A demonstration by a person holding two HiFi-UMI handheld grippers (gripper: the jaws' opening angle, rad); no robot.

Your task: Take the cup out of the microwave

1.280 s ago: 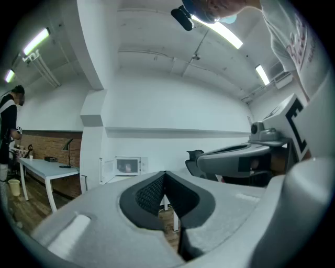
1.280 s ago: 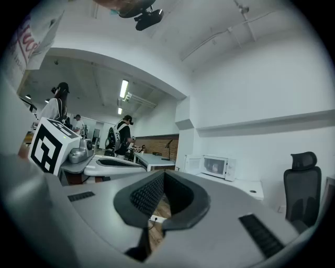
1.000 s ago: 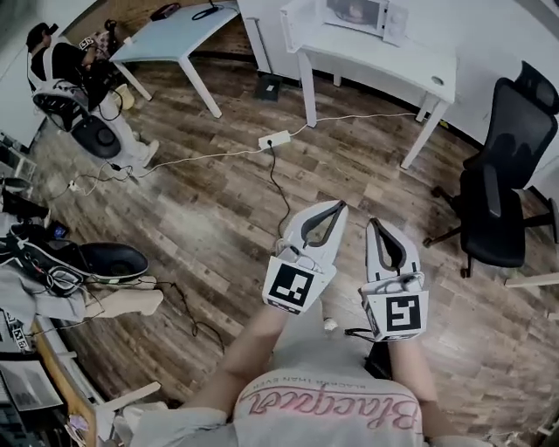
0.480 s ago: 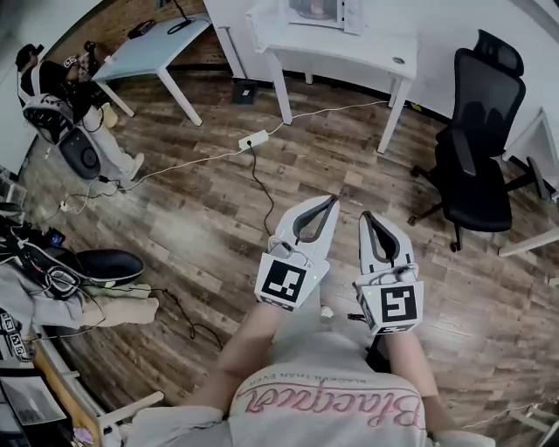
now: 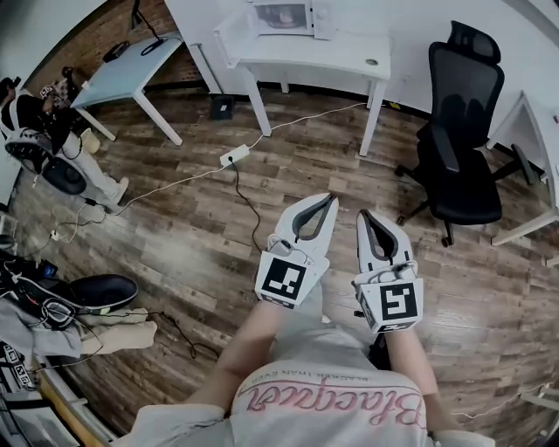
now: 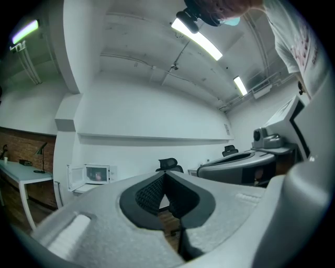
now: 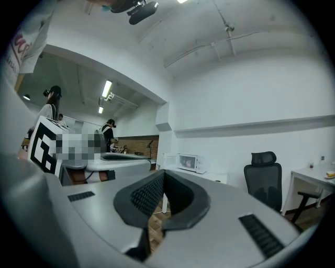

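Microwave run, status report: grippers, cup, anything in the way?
Left gripper and right gripper shut, empty. Microwave far across the floor, door open; cup not made out. Power strip on the floor between.

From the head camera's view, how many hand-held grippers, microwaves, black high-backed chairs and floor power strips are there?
Grippers: 2 (left gripper, right gripper)
Microwave: 1
Black high-backed chair: 1
Power strip: 1
Total: 5
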